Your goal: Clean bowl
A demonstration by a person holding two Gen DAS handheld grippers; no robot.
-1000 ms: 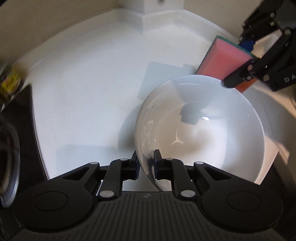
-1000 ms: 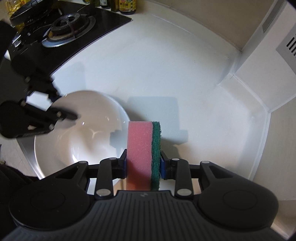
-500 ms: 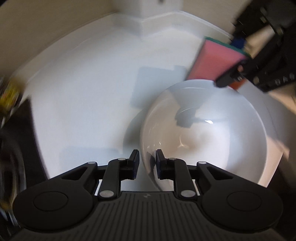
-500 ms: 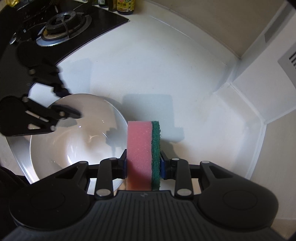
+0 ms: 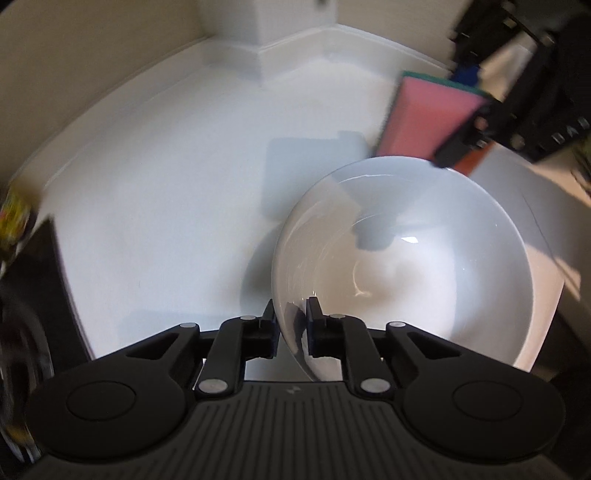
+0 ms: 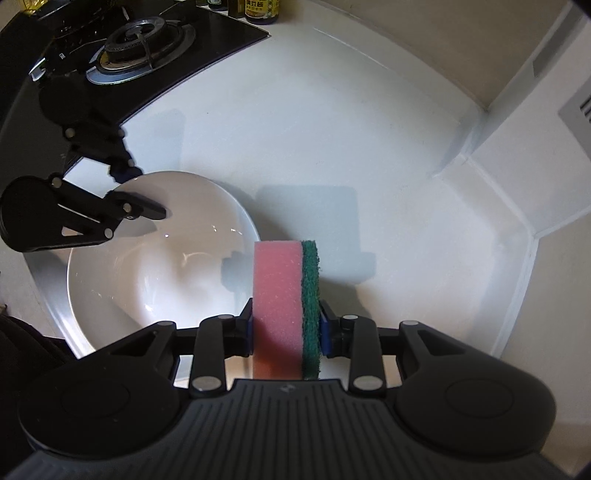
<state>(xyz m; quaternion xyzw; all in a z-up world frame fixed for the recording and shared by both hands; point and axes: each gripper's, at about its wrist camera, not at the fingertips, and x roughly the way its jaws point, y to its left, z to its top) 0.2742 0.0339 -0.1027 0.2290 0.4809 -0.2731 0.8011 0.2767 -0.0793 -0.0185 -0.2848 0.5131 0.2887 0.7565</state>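
Looking along the left gripper (image 5: 290, 326), the left wrist view shows its jaws pinching the near rim of the glossy white ceramic bowl (image 5: 424, 258), one finger outside the wall and one inside; the bowl appears tilted over the white countertop (image 5: 166, 203), though whether it touches it cannot be told. At upper right the pink-and-green rectangular sponge (image 5: 424, 114) hangs just beyond the bowl's far rim. In the right wrist view, the right gripper (image 6: 286, 325) has its jaws pressed against the sponge's two faces, pink foam left, green scouring layer right, beside the bowl's rim and not inside it. A black gas hob (image 6: 140, 37) and bottles (image 6: 255, 7) stand behind. No residue is discernible in the bowl. Judged step: sponge poised beside the braced bowl, fitting either approach or withdrawal from wiping.
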